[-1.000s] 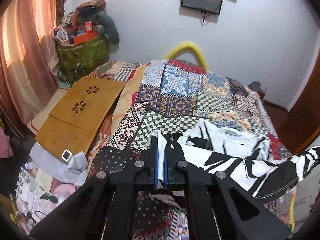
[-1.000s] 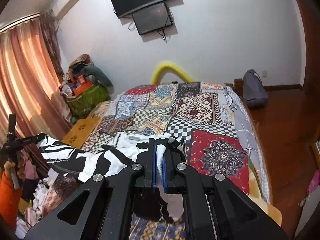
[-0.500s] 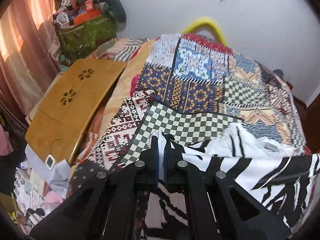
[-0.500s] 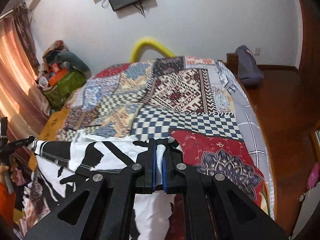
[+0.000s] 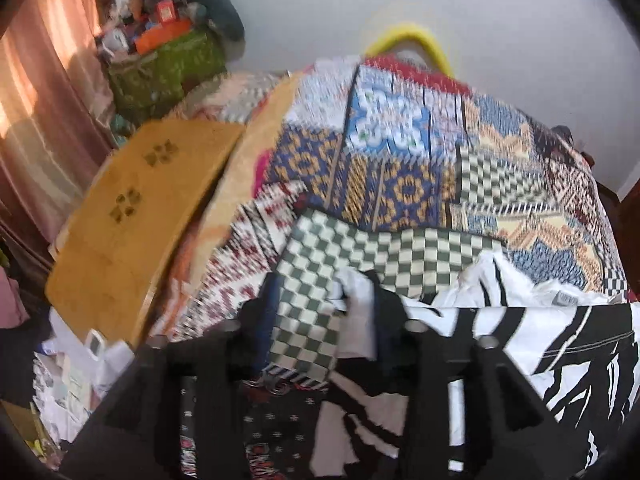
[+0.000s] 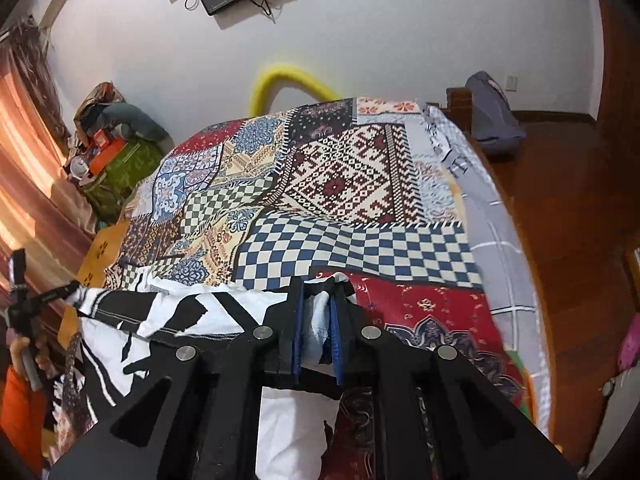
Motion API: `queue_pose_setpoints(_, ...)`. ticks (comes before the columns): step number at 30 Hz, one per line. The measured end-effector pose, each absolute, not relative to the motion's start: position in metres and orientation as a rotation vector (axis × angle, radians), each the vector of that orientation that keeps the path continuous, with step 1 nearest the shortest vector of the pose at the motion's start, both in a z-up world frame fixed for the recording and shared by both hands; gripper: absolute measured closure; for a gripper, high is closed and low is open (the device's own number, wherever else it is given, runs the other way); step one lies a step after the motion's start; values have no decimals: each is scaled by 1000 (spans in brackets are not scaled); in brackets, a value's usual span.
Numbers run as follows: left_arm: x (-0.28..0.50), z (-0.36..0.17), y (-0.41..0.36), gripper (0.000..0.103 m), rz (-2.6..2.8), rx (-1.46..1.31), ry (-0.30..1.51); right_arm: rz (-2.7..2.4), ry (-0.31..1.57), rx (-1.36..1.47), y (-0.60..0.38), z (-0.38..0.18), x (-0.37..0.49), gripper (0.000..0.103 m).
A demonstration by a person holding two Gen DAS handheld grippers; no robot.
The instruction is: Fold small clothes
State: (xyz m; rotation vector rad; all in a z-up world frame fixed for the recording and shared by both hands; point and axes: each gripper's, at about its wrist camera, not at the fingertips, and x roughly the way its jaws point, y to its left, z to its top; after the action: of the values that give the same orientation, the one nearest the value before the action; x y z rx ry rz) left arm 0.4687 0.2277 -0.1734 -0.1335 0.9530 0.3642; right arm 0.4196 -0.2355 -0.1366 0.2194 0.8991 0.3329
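A black-and-white patterned garment point(image 5: 500, 320) lies over the near part of a patchwork bedspread point(image 5: 400, 184). My left gripper point(image 5: 324, 312) stands open; a corner of the garment still hangs against its right finger point(image 5: 386, 320), the view is blurred. My right gripper point(image 6: 318, 320) has its jaws slightly parted with a fold of the garment's point(image 6: 172, 312) white cloth still between them. The left gripper point(image 6: 40, 300) shows at the left edge of the right wrist view, at the garment's other end.
A wooden lap tray point(image 5: 132, 216) leans off the bed's left side above floor clutter. A green bag point(image 5: 164, 68) piled with things stands by the curtain. A yellow foam arch point(image 6: 288, 80) rises behind the bed. Wooden floor and a grey backpack point(image 6: 494, 116) lie to the right.
Both grippers tilted down and forward over the bed with the garment stretched between them. The left jaws have opened wide; the right jaws have parted slightly.
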Motion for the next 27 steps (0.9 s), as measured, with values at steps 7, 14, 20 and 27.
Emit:
queue_pose_setpoints(7,452,-138,229,27,377,-106,920,284,792,227,-242,-106,403,32)
queue_pose_setpoints(14,437,-128,233,22,367,-159,922,339,816,98,-223,-102,372,32)
queue_pose_setpoints(20,437,-114,238,18,333,-224,926,371,875,67,-215,-126,345,32)
queue_pose_setpoints(27,429,-103,250,11,380,-203,887,386,955,45,-210,-164,321,32)
